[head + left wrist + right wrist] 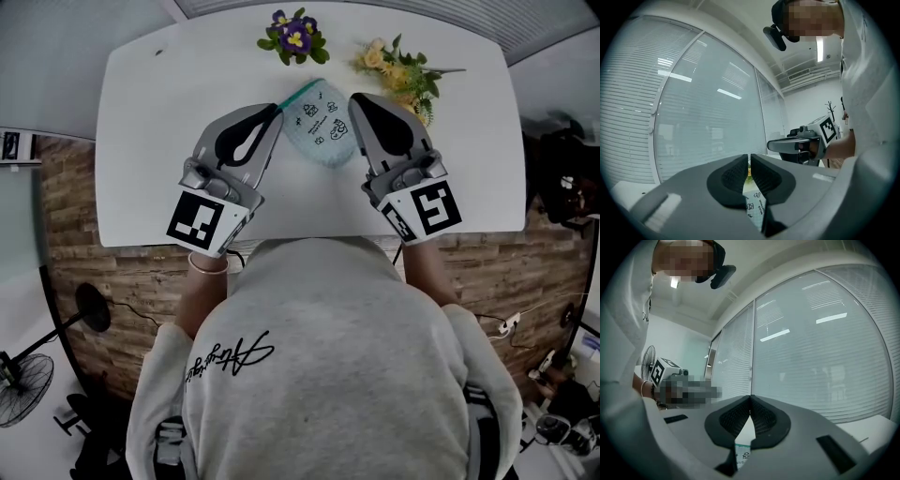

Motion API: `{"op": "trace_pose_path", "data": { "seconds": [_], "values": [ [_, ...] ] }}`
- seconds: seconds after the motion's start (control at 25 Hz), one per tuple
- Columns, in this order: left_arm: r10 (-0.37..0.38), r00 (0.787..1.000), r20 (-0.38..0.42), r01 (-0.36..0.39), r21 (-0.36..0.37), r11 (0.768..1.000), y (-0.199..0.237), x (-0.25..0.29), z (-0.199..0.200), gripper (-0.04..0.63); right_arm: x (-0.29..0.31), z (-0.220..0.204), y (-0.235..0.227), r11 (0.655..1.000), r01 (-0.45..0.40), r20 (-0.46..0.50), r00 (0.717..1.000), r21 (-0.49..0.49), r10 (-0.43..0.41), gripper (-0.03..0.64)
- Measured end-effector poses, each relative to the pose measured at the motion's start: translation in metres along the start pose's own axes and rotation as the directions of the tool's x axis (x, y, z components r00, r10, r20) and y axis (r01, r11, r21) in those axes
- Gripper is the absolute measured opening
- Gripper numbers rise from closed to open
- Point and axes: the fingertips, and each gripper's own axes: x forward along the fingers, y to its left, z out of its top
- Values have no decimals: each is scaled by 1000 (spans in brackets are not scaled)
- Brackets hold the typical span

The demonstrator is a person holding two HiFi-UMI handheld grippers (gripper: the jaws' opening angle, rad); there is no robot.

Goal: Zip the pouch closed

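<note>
Step in hand looks like securing the pouch, with the zip not yet run. Your left gripper is clenched on its teal zip corner and your right gripper on the opposite edge, so the pouch spans the tips over the table. Next, probably: brace one end and draw the slider across; I can't make out the slider.

- An office or meeting room: tall glass walls backed by slatted blinds.
- A strip light and an air vent in a white ceiling.
- A white desk with flower sprigs at its far edge.
- A standing fan on a wood-plank floor.
</note>
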Motion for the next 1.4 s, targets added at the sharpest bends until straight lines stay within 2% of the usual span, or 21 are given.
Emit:
{"op": "trace_pose_path", "data": {
  "seconds": [0.12, 0.48, 0.64, 1.4],
  "values": [
    [7, 1000, 15, -6, -4, 1000, -1, 1, 7, 14, -1, 6, 1, 1000, -8, -3, 1000, -12, 8, 2],
    [21, 999, -45, -20, 11, 1000, -2, 0, -3, 2, -5, 13, 1, 1000, -13, 13, 1000, 1, 13, 2],
    [24, 1000, -2, -24, -6, 1000, -3, 2, 7, 2, -6, 15, -1, 1000, -13, 11, 1000, -3, 13, 0],
    [-12, 1000, 0, 12, -8, 1000, -8, 8, 8, 2, -4, 4, -1, 1000, -6, -15, 1000, 14, 6, 0]
  ]
}}
